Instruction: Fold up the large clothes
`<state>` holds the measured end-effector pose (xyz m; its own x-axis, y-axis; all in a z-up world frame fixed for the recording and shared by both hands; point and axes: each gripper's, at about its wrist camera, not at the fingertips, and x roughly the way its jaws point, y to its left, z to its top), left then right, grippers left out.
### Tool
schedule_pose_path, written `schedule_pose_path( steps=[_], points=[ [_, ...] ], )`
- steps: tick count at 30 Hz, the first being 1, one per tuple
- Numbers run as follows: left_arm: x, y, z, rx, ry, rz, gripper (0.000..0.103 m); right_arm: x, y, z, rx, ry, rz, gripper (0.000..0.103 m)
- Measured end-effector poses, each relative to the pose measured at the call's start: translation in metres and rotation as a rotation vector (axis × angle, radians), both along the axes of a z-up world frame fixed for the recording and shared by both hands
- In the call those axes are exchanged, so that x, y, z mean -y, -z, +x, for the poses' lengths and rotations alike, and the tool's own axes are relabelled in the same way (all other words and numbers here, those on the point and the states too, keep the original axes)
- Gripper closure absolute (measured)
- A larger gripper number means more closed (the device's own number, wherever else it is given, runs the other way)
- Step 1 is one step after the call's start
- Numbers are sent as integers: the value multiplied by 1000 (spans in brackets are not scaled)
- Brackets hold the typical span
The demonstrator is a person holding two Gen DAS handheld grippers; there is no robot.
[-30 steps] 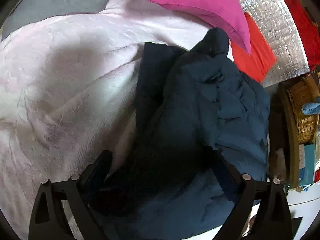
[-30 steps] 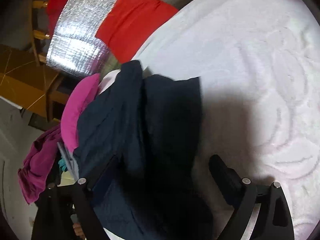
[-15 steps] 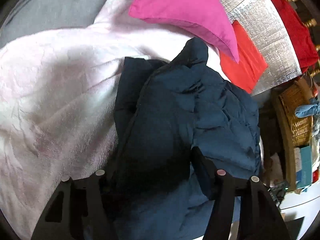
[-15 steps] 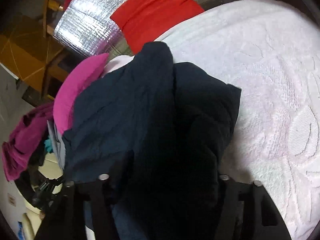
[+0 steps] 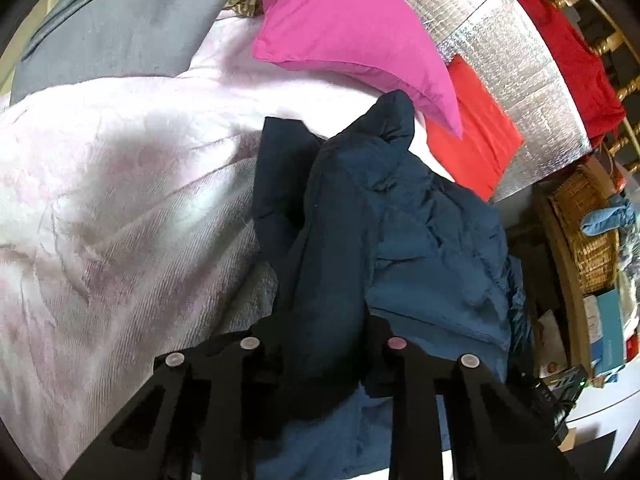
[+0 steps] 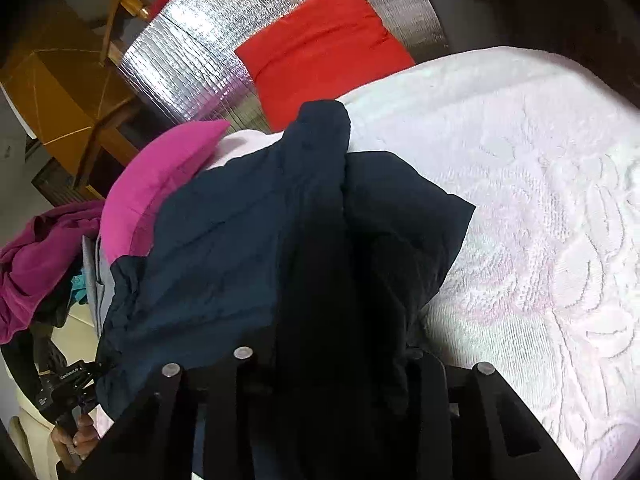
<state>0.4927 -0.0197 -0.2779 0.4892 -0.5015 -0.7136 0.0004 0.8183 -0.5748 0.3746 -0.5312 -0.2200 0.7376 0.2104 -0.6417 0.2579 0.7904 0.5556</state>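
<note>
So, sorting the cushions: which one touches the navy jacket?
The pink pillow: its lower corner overlaps the navy jacket collar. The red cushion lies apart, against the silver foil mat.

no text, label or number can be read

Left gripper (image 5: 323, 344): matte black plastic, two flat angular finger arms fanning out from the bottom of the left wrist view. Each arm has a triangular cut-out near its base. Four round silvery screw heads sit in a row across the arms, two per side; one inner screw looks faintly pink.

Right gripper (image 6: 332, 354): same build, black arms with slotted cut-outs. Three pale round screw heads are clear; the fourth is dark and barely shows.

Bottom left edge of the right wrist view: a hand (image 6: 78, 436) with fingers around a black handle, under a black clamp block with small white lettering, too small to read.
</note>
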Motion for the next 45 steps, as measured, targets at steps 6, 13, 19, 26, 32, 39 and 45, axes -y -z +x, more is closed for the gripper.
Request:
schedule_pose_path(
  steps=[6,13,19,26,32,39,45],
  points=[
    [-14,-3,-14,-16,-1,-33,78,-4,-8,-13,-1,0,33,67],
    [-21,-5,-31,-35,0,-51,78,-8,-13,-31,-24,-6,81,67],
    [-23,-6,-49,-46,-2,-35,78,-12,-12,-51,-48,-9,129,67],
    [-4,7,-21,-113,-24,87,54,-12,7,-40,-150,-13,98,53],
    [-16,-13,-4,-87,-67,69,52,20,-9,-45,-175,44,152,44],
    [-10,-51,25,91,-132,143,42,35,-50,-36,-27,147,-19,27],
    [13,-42,68,121,-85,185,42,25,-28,23,-58,97,-51,27]
  ],
)
